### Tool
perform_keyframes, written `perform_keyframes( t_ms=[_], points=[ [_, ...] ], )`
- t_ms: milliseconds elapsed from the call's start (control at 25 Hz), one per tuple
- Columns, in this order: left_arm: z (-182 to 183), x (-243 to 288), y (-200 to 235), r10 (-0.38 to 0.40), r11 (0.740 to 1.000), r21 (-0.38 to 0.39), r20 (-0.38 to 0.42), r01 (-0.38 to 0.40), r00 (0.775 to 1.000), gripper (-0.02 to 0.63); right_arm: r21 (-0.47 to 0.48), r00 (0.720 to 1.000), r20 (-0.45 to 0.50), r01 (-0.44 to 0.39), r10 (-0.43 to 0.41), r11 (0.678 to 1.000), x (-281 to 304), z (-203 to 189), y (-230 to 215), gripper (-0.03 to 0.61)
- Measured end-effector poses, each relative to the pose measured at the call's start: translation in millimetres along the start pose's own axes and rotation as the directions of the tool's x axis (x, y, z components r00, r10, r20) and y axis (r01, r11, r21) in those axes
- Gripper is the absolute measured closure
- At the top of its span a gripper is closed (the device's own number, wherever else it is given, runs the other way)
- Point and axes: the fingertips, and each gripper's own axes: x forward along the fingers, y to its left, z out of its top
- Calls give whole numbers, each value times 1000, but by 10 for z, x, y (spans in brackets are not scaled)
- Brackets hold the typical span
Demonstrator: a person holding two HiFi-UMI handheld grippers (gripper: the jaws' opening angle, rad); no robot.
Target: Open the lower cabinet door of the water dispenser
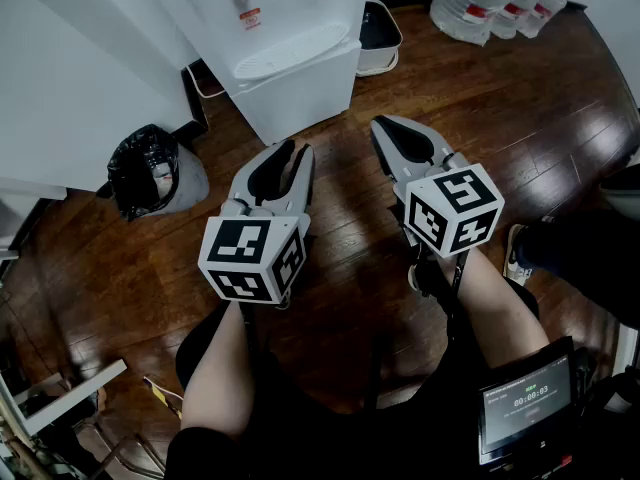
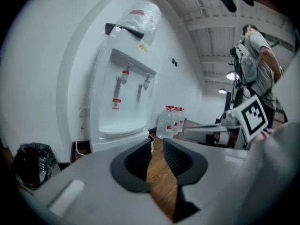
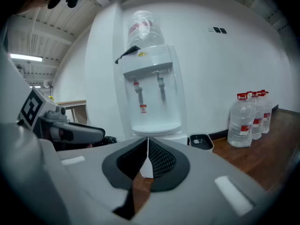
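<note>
The white water dispenser [image 1: 290,28] stands against the wall straight ahead, and the front of its lower cabinet [image 1: 305,93] is closed. Both grippers hover over the wooden floor short of it, touching nothing. My left gripper [image 1: 297,148] points at the cabinet with its jaws a little apart; floor shows through the gap [image 2: 157,142]. To its right, my right gripper [image 1: 380,123] is shut and empty, its tips meeting [image 3: 147,140]. Both gripper views take in the dispenser [image 2: 124,93] [image 3: 150,88], but my own jaws hide most of the cabinet.
A black rubbish bag [image 1: 145,168] sits left of the dispenser. A small bin [image 1: 378,33] stands at its right, with large water bottles [image 1: 490,3] further right by the wall. Someone's shoe [image 1: 518,253] is on the floor at right. A person [image 2: 258,46] stands behind.
</note>
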Motion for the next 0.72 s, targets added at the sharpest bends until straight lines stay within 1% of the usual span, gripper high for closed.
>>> perform_keyframes(
  t_ms=[120,200,320,520,720],
  points=[
    [104,67,3,-3,998,-67,15,4,1000,512,27,999,-43,25,-24,999,23,-128,-139,572],
    [179,112,-9,-2,997,-83,26,5,1000,515,52,998,-51,36,-34,998,60,-136,-210,572],
    [221,181,-3,-2,997,-78,20,3,1000,517,62,999,-43,35,-33,997,130,-76,-258,572],
    [214,441,57,-20,996,-82,-34,17,999,517,70,997,-61,45,-40,997,287,-68,-465,572],
    [152,701,28,-63,998,-35,-82,61,995,517,82,994,-102,57,-48,995,422,-106,-693,572]
  ],
)
